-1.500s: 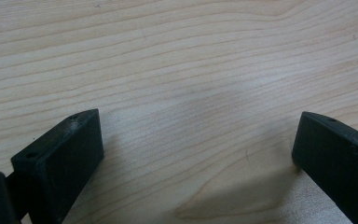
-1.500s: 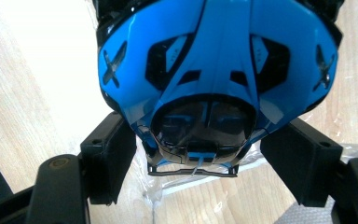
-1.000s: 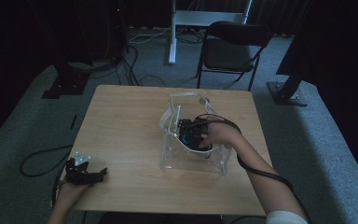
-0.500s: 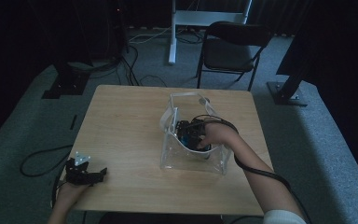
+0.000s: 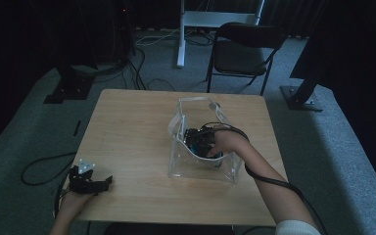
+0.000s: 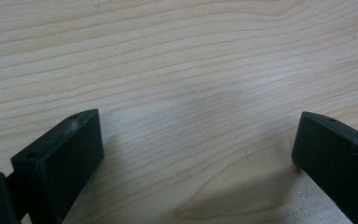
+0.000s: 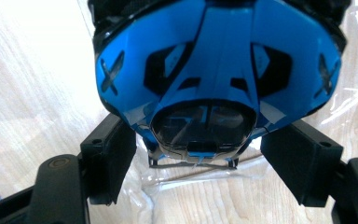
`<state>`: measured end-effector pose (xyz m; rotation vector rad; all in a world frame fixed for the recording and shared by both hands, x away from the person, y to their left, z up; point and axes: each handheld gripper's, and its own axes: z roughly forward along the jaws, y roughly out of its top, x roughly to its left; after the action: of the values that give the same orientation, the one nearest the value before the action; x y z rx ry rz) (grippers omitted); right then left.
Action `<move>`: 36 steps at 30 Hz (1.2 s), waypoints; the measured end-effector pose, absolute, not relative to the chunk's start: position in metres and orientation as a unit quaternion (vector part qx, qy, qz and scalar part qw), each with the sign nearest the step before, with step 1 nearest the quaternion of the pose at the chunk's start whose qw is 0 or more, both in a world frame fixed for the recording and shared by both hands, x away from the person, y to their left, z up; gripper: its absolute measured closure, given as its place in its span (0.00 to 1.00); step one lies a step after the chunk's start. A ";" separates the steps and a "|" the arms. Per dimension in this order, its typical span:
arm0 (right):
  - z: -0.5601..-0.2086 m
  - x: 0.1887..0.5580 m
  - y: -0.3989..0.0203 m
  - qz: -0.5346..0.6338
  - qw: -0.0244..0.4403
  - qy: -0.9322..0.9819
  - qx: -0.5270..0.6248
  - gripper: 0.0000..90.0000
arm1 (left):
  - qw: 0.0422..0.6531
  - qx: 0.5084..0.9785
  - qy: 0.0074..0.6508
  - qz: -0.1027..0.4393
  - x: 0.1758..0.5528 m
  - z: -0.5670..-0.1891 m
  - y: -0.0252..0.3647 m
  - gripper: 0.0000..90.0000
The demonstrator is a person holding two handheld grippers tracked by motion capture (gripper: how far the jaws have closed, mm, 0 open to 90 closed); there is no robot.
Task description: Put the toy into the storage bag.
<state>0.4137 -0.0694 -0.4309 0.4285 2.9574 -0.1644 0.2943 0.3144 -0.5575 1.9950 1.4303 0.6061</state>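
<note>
Your right gripper is down inside the clear plastic bag, with a blue and black toy car straight ahead of it. In the right gripper view, the car's narrow end sits between your two black jaws, and the jaws stand fairly wide on either side of it. The left one looks pressed against the car's flank and the right one is very close, but you cannot tell for sure from this angle whether both pads are truly clamping.

The car has a glossy blue shell with black cut-out panels. There is a black X-shaped mark on each side and a dark, shiny window section at the end nearest the jaws. Below that end a thin wire frame shows, and crinkled clear plastic lies beneath it on the table. In the high view, your right hand covers most of the car inside the bag.

Your left gripper rests at the near left corner of the table, well apart from the bag. Its jaws are spread wide with nothing but bare wood between them.
</note>
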 end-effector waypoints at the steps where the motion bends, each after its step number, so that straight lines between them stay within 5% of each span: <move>1: -0.431 0.414 -0.069 -0.058 0.075 0.985 0.141 0.29 | 0.302 0.752 0.539 0.229 0.294 -0.558 0.314 0.03; 24: -0.433 0.411 -0.070 -0.062 0.052 0.985 0.154 0.30 | 0.302 0.756 0.535 0.226 0.295 -0.557 0.313 0.02; 36: -0.414 0.412 -0.077 -0.006 0.038 0.983 0.182 0.21 | 0.303 0.755 0.536 0.227 0.295 -0.558 0.313 0.02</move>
<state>0.4124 -0.0770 -0.4142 0.5591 3.0146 -0.0193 0.2946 0.3129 -0.5576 2.0008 1.4204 0.6006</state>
